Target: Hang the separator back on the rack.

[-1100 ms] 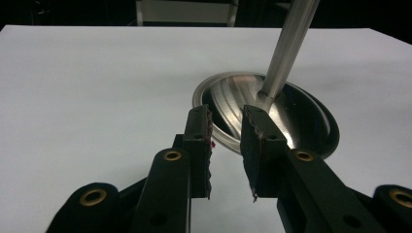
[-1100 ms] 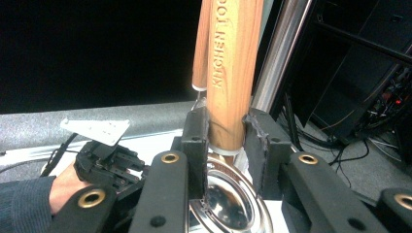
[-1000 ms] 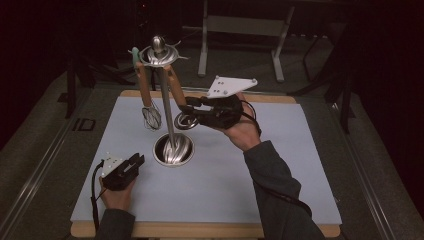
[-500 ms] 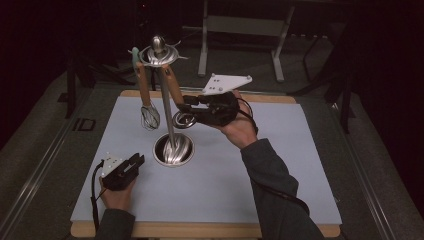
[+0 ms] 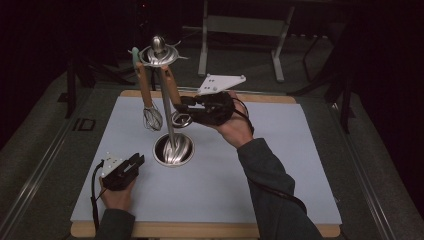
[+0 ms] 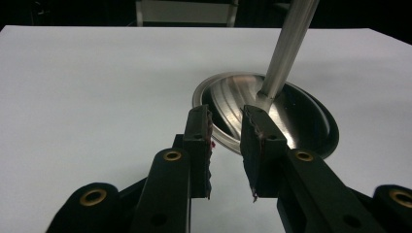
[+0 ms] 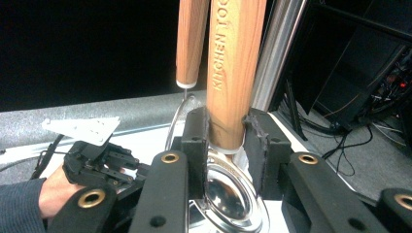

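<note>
High view: the right gripper point(image 5: 184, 106) grips a wooden-handled spoon point(image 5: 172, 95) hanging on the metal stand point(image 5: 167, 107), just right of its pole; a whisk point(image 5: 152, 118) hangs left of it. Left gripper view: the left gripper point(image 6: 226, 127) holds nothing, its jaws narrowly apart just before the stand's round base point(image 6: 301, 116). Right gripper view: both pads press the spoon's wooden handle point(image 7: 233, 73) beside the pole.

Room dark, far side near black. Counter point(image 5: 310, 150) with pale blue-grey top, wooden edge at front and back. Grey carpeted floor point(image 5: 380, 165) around it. Metal rail point(image 5: 35, 170) along floor at left. Pale metal stand legs point(image 5: 277, 47) behind counter. Dark equipment with tangled cables point(image 7: 359, 111) on floor.
</note>
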A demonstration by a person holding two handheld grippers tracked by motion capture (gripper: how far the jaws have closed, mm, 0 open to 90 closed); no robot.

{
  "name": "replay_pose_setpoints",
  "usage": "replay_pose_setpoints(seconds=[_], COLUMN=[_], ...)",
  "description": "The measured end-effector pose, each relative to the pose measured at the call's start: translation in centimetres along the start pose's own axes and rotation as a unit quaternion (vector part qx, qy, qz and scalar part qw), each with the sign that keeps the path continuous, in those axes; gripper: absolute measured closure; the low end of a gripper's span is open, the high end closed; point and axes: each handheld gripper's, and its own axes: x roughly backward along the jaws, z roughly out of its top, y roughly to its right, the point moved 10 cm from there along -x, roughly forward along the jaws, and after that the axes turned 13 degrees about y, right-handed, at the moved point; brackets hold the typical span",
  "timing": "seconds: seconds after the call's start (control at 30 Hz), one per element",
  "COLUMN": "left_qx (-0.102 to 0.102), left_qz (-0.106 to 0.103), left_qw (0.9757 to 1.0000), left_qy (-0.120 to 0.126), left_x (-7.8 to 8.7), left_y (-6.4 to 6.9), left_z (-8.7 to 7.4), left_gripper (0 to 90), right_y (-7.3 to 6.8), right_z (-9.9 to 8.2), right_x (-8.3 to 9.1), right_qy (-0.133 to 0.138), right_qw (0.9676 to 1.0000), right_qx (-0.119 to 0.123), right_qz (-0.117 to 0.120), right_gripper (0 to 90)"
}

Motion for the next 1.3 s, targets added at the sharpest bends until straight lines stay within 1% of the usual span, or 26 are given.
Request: replay_pose_setpoints(seconds=[0.1,0.37,0.53,0.73,0.9,1.07,1.3], left_qx=[0.0,0.0,0.0,0.0,0.0,0.0,0.0], left_qz=[0.0,0.0,-0.001,-0.001,0.0,0.0,0.0], left_qw=[1.0,1.0,1.0,1.0,1.0,1.0,1.0], left_qy=[0.0,0.001,0.001,0.0,0.001,0.001,0.001], left_x=[0.0,0.0,0.0,0.0,0.0,0.0,0.0], left_y=[0.0,0.0,0.0,0.0,0.0,0.0,0.0], left_z=[0.0,0.0,0.0,0.0,0.0,0.0,0.0], left_gripper=[73.8,73.7,73.6,73.5,73.5,73.4,73.4], right_y=[-0.1,-0.1,-0.2,-0.1,0.2,0.2,0.1], right_z=[-0.3,-0.4,-0.4,-0.6,-1.2,-1.6,-2.1], right_x=[-0.1,-0.2,-0.2,-0.4,-0.1,0.1,0.4], right_qy=[-0.005,-0.005,-0.003,-0.003,-0.008,-0.014,-0.021], right_qw=[1.0,1.0,1.0,1.0,0.9999,0.9998,0.9997], right_qx=[0.002,0.003,-0.006,-0.007,-0.011,-0.014,-0.01], right_qz=[-0.001,0.0,0.006,0.001,-0.001,0.004,0.008], right_gripper=[71.0,70.9,70.7,70.2,70.2,70.3,70.4])
